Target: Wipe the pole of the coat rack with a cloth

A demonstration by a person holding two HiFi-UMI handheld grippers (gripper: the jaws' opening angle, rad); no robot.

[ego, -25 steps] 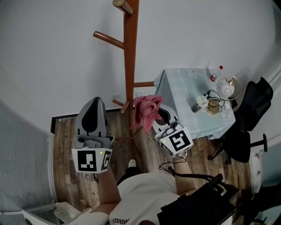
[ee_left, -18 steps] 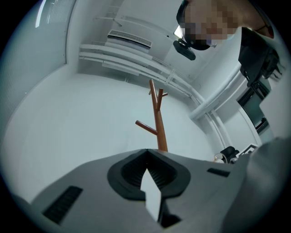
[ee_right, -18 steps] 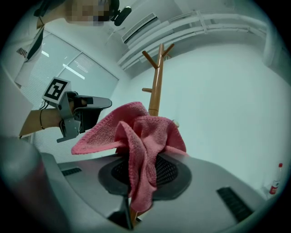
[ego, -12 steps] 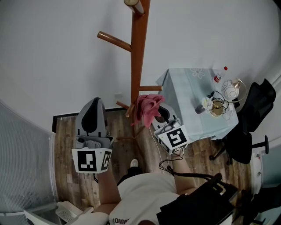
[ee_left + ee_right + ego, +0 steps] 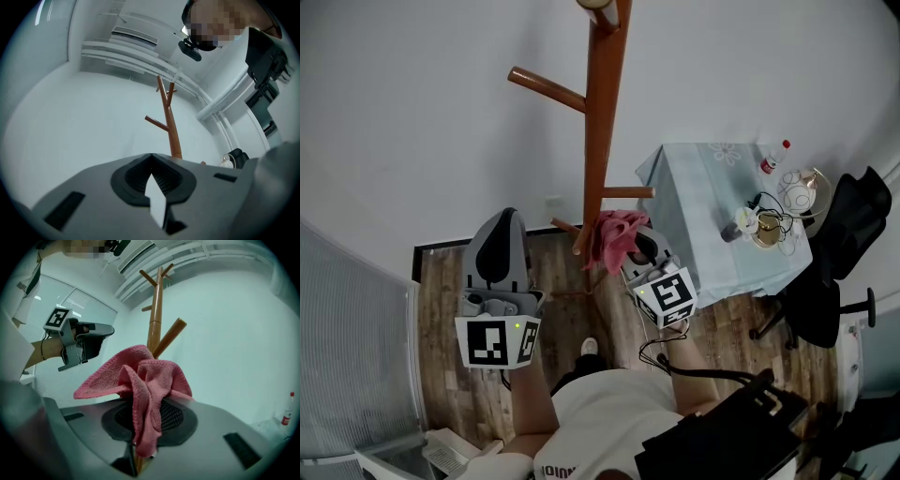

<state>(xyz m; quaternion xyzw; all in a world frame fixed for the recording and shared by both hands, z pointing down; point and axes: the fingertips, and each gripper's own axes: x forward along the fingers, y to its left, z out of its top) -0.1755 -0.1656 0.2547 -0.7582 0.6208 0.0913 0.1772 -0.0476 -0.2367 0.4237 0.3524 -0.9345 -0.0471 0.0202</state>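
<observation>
The brown wooden coat rack pole point(image 5: 600, 122) rises along the white wall, with pegs branching off it. My right gripper point(image 5: 626, 251) is shut on a crumpled pink cloth point(image 5: 614, 234), which sits against the lower pole just below a side peg. In the right gripper view the cloth point(image 5: 140, 380) bunches over the shut gripper point(image 5: 143, 420), with the pole point(image 5: 154, 324) right behind it. My left gripper point(image 5: 502, 225) hangs left of the pole, apart from it, shut with nothing in it. In the left gripper view point(image 5: 151, 161) the rack point(image 5: 171, 126) stands farther off.
A table with a pale blue cloth point(image 5: 703, 216) stands right of the rack, carrying a small bottle point(image 5: 772, 157), a teapot point(image 5: 795, 190) and a cup. A black office chair point(image 5: 834, 262) sits beyond it. A glass partition point(image 5: 347, 347) bounds the left. The floor is wood.
My right gripper has carried the pink cloth in closer to the pole. The left gripper has stayed put. The head view has shifted slightly.
</observation>
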